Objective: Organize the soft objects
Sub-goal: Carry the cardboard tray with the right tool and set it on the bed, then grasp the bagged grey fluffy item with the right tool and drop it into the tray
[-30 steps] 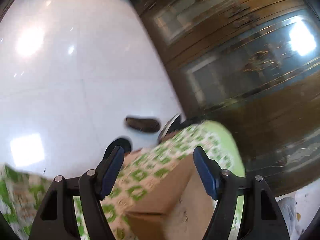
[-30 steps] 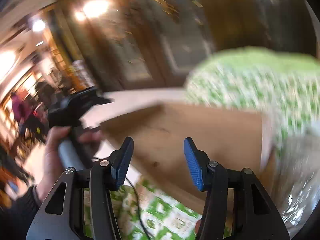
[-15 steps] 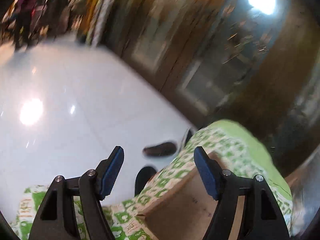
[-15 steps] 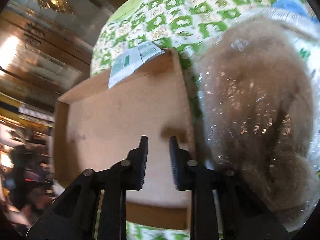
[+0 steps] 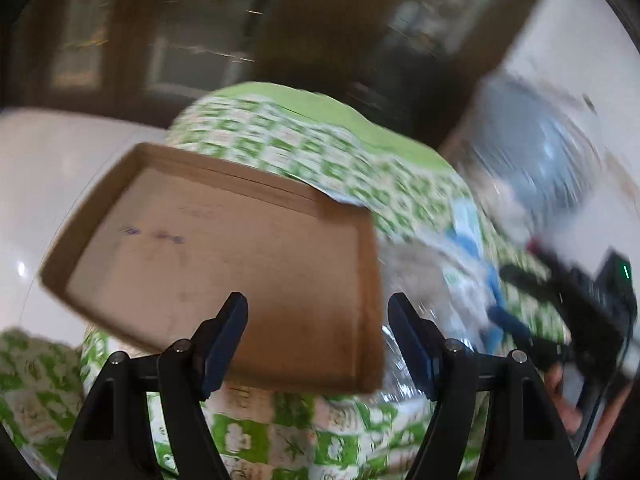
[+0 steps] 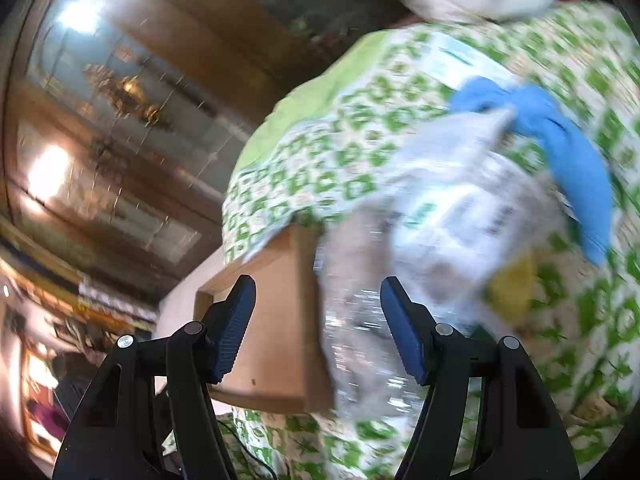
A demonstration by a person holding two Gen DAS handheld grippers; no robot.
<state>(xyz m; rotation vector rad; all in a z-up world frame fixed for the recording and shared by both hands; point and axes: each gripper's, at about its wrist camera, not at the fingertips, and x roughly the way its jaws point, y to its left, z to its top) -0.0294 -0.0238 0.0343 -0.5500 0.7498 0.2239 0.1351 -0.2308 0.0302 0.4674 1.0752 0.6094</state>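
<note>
Plastic-wrapped plush (image 6: 400,280) against cardboard tray's (image 6: 280,320) edge, on green-patterned cloth (image 6: 320,168).

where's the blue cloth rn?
Upper right of the right wrist view, the blue cloth lies on the green-patterned tablecloth, just beyond the plastic-wrapped plush.

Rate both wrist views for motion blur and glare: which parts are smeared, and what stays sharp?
Left wrist view: the brown cardboard tray is only mildly soft, the right edge streaks badly, and the left gripper is crisp. Right wrist view: the clear plastic bag and blue cloth smear, lamp glare blooms at left, and the right gripper is sharp.
</note>
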